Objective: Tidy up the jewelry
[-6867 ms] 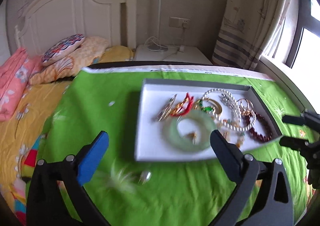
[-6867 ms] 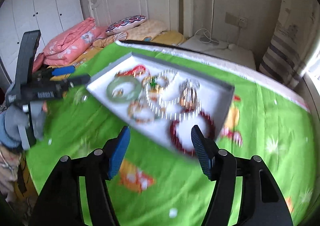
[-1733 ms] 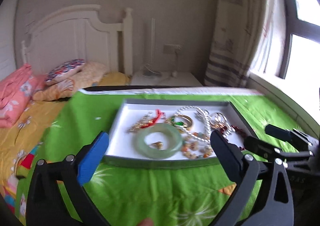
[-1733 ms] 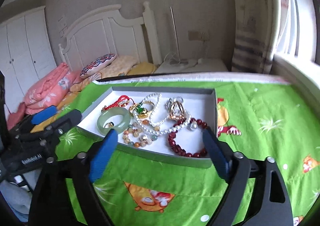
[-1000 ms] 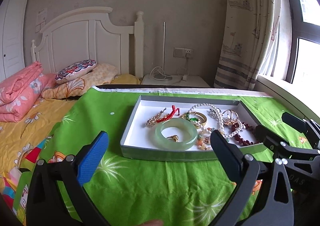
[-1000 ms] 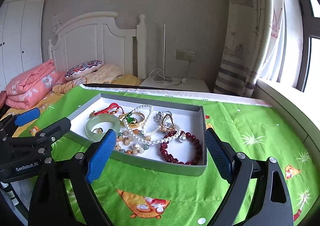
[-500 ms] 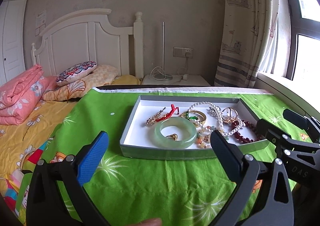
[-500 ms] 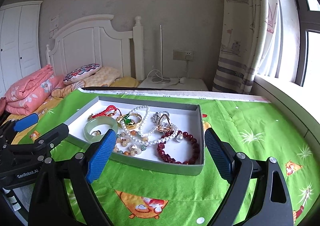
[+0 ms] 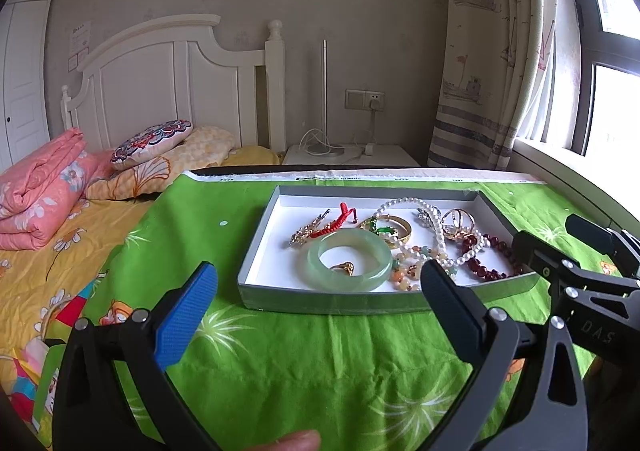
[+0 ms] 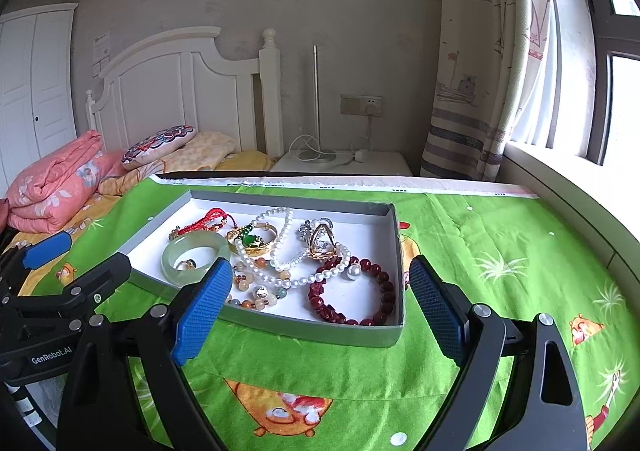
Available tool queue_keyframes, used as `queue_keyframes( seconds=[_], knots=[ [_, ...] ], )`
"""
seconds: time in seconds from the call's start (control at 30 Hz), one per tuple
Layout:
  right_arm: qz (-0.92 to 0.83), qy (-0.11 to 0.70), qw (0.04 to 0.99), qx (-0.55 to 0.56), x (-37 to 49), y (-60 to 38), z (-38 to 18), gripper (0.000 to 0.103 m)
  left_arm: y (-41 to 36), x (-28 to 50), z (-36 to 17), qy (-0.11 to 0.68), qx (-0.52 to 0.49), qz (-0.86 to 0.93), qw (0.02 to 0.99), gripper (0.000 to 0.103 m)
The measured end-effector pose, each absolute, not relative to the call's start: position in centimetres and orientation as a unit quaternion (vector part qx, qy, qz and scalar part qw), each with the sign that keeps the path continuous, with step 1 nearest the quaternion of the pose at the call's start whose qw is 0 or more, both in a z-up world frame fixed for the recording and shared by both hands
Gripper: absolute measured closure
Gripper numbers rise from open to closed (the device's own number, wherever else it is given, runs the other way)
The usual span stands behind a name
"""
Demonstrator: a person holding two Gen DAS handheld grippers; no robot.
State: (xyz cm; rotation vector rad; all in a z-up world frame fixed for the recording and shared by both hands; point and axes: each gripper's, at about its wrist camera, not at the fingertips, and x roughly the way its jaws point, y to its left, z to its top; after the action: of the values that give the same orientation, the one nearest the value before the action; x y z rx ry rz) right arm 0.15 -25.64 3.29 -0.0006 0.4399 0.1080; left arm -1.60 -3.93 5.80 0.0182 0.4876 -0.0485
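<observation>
We see a grey cardboard tray (image 10: 394,235) with a matt white paper-like floor, lying on a soft, matt green printed cloth (image 10: 500,251). Inside, at nine o'clock, the pale green bangle (image 10: 196,255) looks like smooth, glossy stone. The pearl strand (image 10: 280,247) shines softly; the dark red bead bracelet (image 10: 356,291) at five o'clock is polished. The gold bangle (image 10: 252,241) looks like bright metal, the red cord (image 10: 202,221) like woven thread. The right tool (image 10: 320,291) is matt black plastic with rough, dimpled blue pads (image 10: 202,313). The headboard (image 9: 176,79) seems painted white wood.
</observation>
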Motion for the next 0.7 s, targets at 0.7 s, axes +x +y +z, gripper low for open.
queue_keyframes(
  seconds=[0.7],
  knots=[
    [0.053, 0.218, 0.974, 0.000, 0.14, -25.69, 3.30, 0.017, -3.82, -1.73, 5.90, 0.240, 0.008, -0.019, 0.971, 0.002]
  ],
)
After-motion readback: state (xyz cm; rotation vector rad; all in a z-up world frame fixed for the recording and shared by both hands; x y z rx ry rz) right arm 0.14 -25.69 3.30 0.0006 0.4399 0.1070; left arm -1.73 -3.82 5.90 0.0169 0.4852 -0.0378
